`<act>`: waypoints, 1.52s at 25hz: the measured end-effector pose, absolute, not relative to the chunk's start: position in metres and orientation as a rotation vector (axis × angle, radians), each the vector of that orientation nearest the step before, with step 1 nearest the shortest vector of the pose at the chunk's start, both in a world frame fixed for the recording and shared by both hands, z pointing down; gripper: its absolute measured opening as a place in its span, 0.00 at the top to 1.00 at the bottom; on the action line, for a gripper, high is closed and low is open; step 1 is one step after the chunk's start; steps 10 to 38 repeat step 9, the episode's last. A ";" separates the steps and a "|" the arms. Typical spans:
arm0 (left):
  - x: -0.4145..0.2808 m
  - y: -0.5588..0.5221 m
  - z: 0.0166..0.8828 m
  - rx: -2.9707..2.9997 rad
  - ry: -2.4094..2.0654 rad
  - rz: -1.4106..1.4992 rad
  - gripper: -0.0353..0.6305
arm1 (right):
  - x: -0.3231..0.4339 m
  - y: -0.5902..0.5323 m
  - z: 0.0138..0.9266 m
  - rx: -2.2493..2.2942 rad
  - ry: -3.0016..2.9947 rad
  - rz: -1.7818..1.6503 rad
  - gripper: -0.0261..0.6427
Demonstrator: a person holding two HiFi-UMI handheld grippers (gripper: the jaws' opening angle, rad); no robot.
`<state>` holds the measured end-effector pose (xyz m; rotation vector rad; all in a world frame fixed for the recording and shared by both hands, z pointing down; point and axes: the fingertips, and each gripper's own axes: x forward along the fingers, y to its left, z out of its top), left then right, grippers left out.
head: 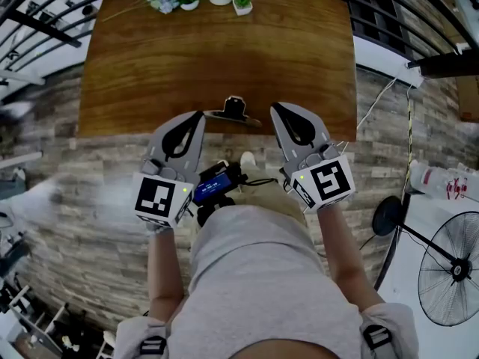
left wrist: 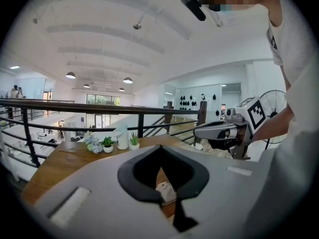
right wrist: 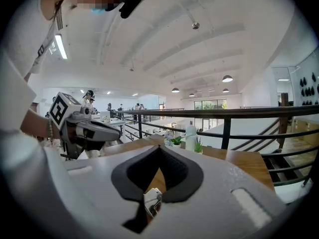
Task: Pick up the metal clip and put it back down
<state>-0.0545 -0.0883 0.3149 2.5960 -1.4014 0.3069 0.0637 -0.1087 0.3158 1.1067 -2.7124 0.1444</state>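
Sitting near table's (head: 150, 66) front edge: metal clip (head: 233, 111)

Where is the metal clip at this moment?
In the head view the clip sits on the table's near edge, mid-width, between the tips of the left gripper and the right gripper, held by neither.

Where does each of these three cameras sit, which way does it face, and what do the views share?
Head view: on the person's head, facing steeply down at the table and metal clip; torso, left tongs and right tongs show.
Left gripper view: rides the left tongs, looking along shut jaws across the table; right tongs and torso show.
Right gripper view: rides the right tongs, facing likewise; left tongs show.
Shared: table, potted plants.
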 end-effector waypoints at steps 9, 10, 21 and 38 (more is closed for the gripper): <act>-0.056 -0.089 0.314 2.590 -1.404 0.305 0.93 | 0.062 -0.108 0.321 1.093 -2.710 0.155 0.96; -0.056 -0.089 0.314 2.590 -1.404 0.305 0.93 | 0.062 -0.108 0.321 1.093 -2.710 0.155 0.96; -0.056 -0.089 0.314 2.590 -1.404 0.305 0.93 | 0.062 -0.108 0.321 1.093 -2.710 0.155 0.96; -0.056 -0.089 0.314 2.590 -1.404 0.305 0.93 | 0.062 -0.108 0.321 1.093 -2.710 0.155 0.96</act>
